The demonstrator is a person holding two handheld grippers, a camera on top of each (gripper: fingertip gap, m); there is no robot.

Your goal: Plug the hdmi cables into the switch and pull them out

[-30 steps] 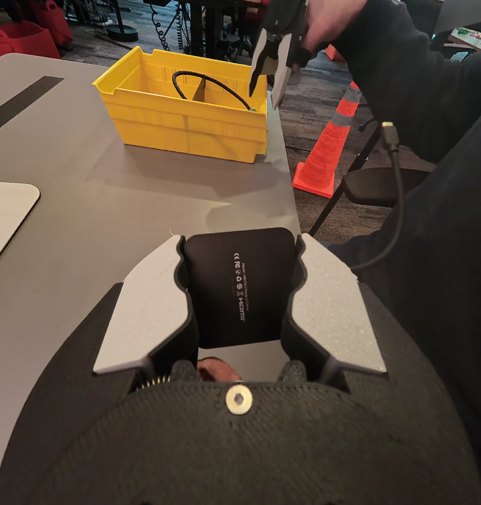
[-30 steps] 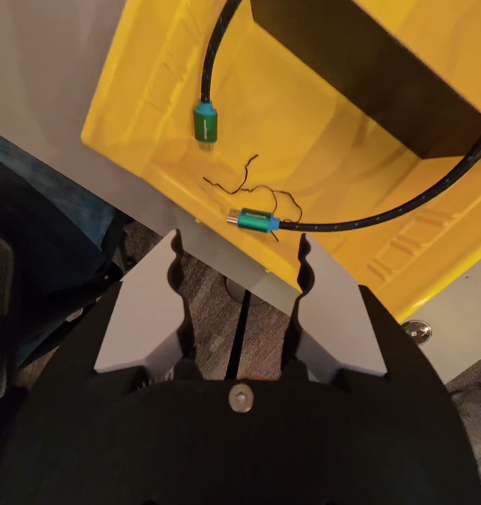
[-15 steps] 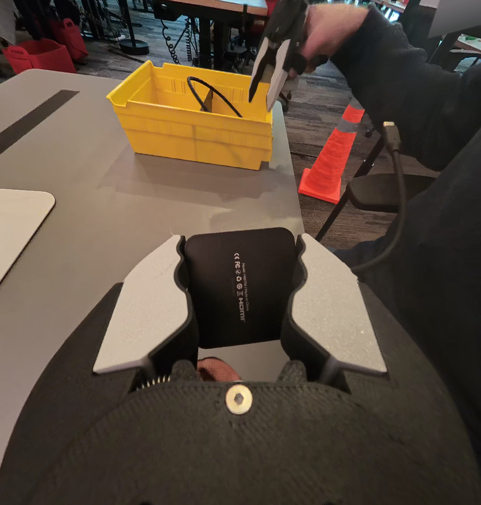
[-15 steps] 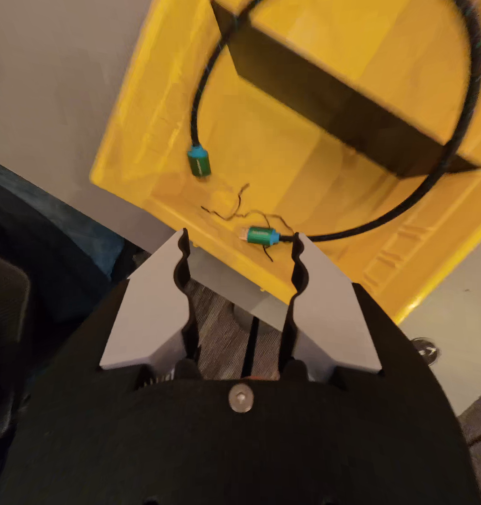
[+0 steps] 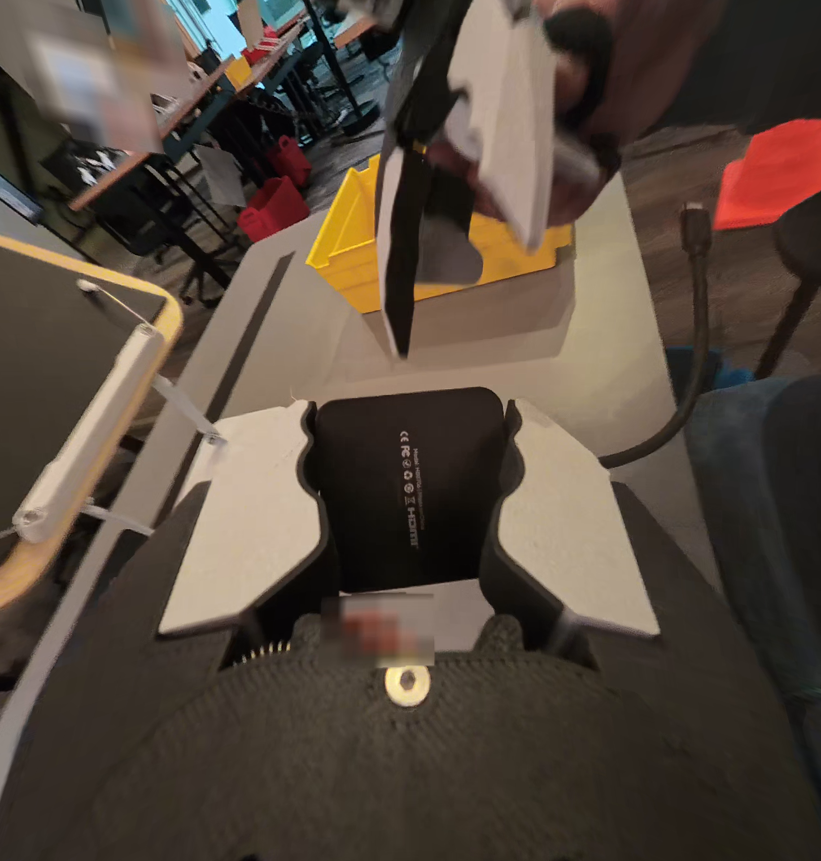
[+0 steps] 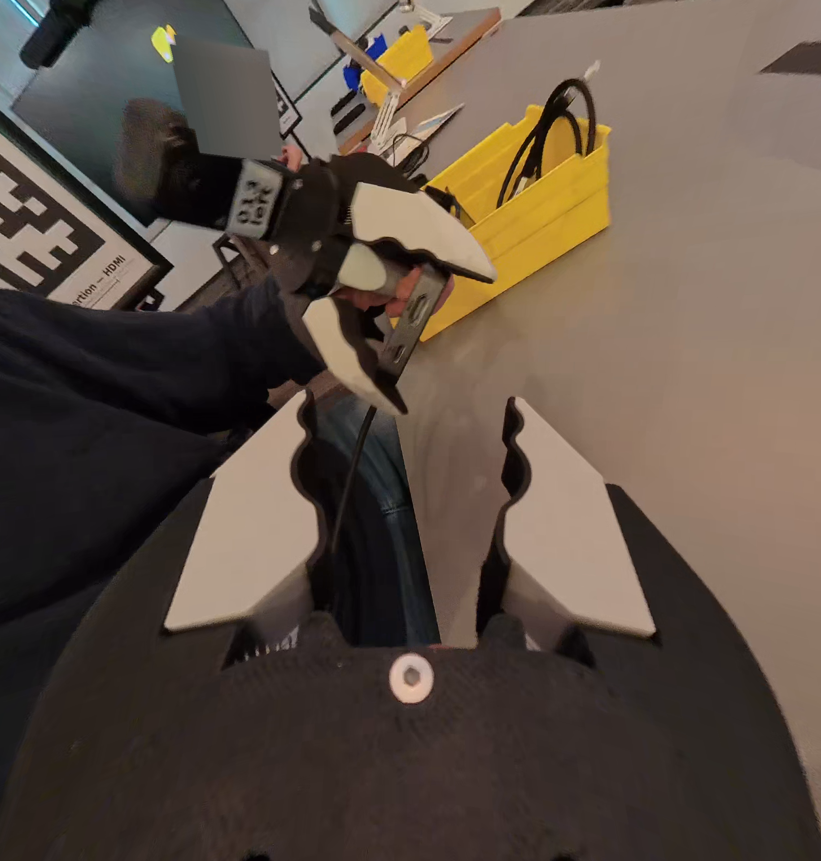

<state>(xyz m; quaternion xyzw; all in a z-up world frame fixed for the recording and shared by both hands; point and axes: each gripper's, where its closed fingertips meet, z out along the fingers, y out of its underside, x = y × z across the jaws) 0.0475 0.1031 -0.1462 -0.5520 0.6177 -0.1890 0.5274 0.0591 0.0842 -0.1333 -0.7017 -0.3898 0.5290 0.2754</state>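
The left gripper (image 5: 411, 419) is clamping one black HDMI switch (image 5: 408, 480) between its fingers, holding it above the grey tabletop (image 6: 679, 372) near its edge; the switch's rear end is hidden behind a mosaic patch. The right gripper (image 6: 406, 410) is standing open and empty. Only the right wrist view is showing the switch's ports and black cables (image 6: 544, 140) looping inside the one yellow bin (image 6: 539, 223); their count and plugs are unreadable. A thin black lead (image 5: 697, 326) is trailing off the switch.
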